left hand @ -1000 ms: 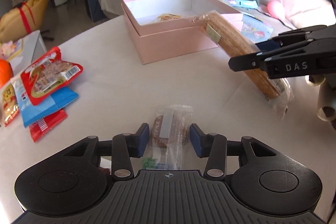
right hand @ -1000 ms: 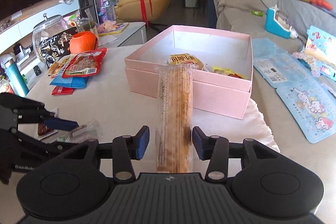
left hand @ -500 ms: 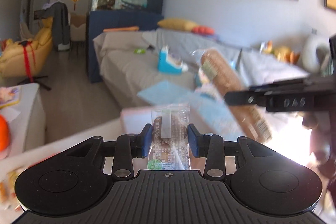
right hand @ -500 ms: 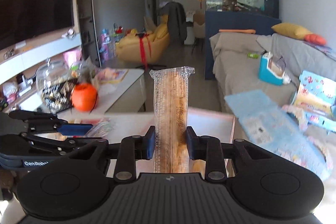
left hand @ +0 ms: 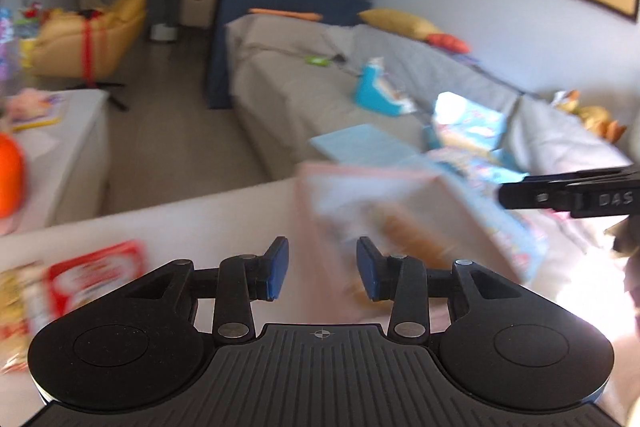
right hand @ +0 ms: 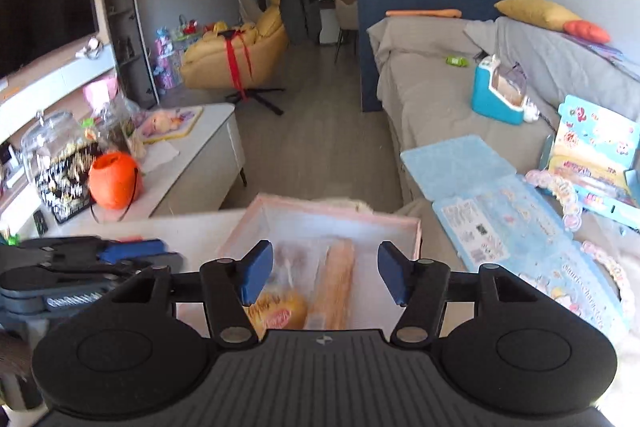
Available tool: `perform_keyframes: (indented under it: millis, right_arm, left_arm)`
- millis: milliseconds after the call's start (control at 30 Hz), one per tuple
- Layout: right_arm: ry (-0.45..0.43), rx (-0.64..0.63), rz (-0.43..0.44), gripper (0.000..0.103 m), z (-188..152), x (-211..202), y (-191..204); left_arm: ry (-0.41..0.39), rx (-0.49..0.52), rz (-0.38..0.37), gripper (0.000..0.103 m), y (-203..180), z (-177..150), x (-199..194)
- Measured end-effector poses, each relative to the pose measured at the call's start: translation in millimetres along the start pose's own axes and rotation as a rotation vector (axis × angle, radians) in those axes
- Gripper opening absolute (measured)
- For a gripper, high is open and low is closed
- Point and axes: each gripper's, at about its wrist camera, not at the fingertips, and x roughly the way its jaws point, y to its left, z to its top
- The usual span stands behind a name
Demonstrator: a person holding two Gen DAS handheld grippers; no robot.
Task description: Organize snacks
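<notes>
Over the pink box, you are holding the right gripper with its blue pads spread wide and nothing between them. Inside the box, a long biscuit pack is lying lengthwise beside a yellow snack bag. Your left gripper is also standing wide and empty, sitting at the box's near-left side; that view is blurring heavily. A red snack packet is lying on the table to the left, well apart from the box.
</notes>
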Motion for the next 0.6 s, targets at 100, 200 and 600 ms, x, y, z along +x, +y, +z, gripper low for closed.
perform_keyframes:
  millis: [100, 200, 600]
  right_arm:
    - [0.037, -0.05, 0.054, 0.059, -22.1, 7.1, 23.2]
    - [0.085, -0.104, 0.17, 0.059, -40.9, 14.9, 63.3]
    - [0.266, -0.437, 0.46, 0.064, -153.8, 36.3, 257.8]
  left_arm:
    - [0.013, -0.035, 0.094, 0.041, 34.7, -29.2, -27.9]
    - [0.038, -0.106, 0.202, 0.041, 73.7, -52.3, -56.1]
    - [0.012, -0.209, 0.314, 0.042, 118.6, -78.8, -102.0]
